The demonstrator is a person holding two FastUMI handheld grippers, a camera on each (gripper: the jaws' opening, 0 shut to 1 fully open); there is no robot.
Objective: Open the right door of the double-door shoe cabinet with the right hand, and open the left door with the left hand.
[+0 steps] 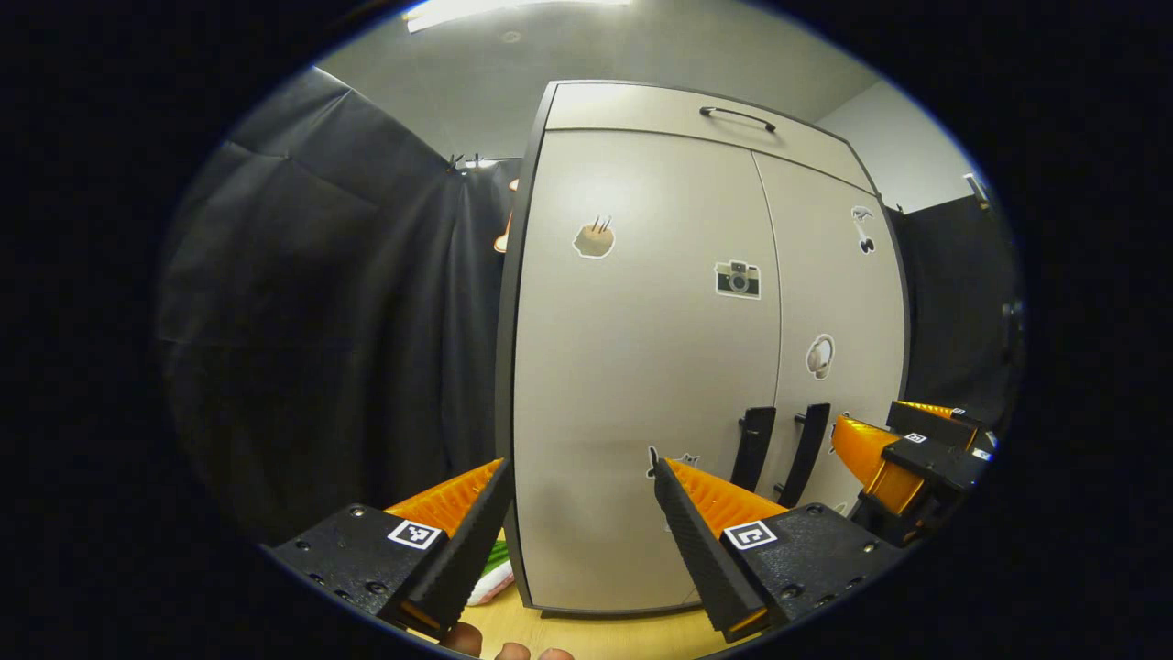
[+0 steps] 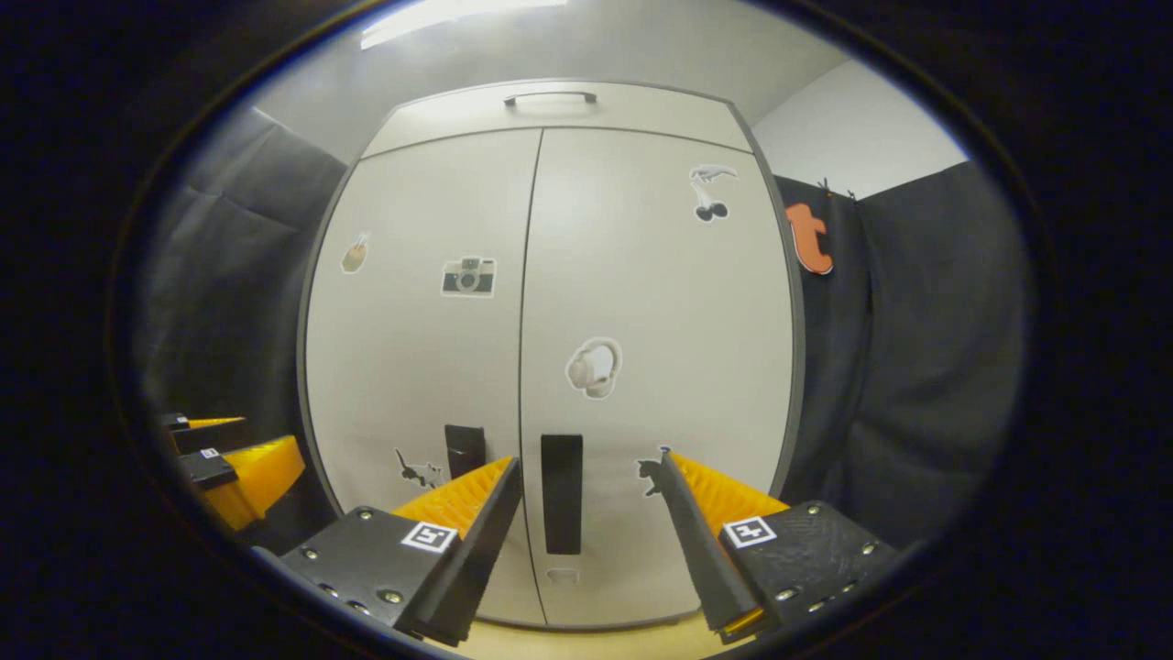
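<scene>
From where I sit, the left tool (image 1: 579,500) hangs released, its fingers spread wide in front of the left door (image 1: 641,367) of the shoe cabinet (image 2: 550,105), near that door's outer edge and well left of the handles. The cabinet stands on the counter (image 1: 596,637), both doors shut, so I cannot tell what it holds. Moving right, the left handle (image 1: 754,447) and the right handle (image 2: 561,493) are dark upright bars just either side of the centre seam, low on the doors. I judge the doors as light, stiff panels on hinges; the handles look rigid and smooth, so I would take hold across a bar's middle and pull straight out, minding slip. The right door (image 2: 660,367) carries stickers, nothing else. The right tool (image 2: 591,481) is also released, fingers apart, lined up with the right handle between them but apart from it. That one looks ready to close first.
</scene>
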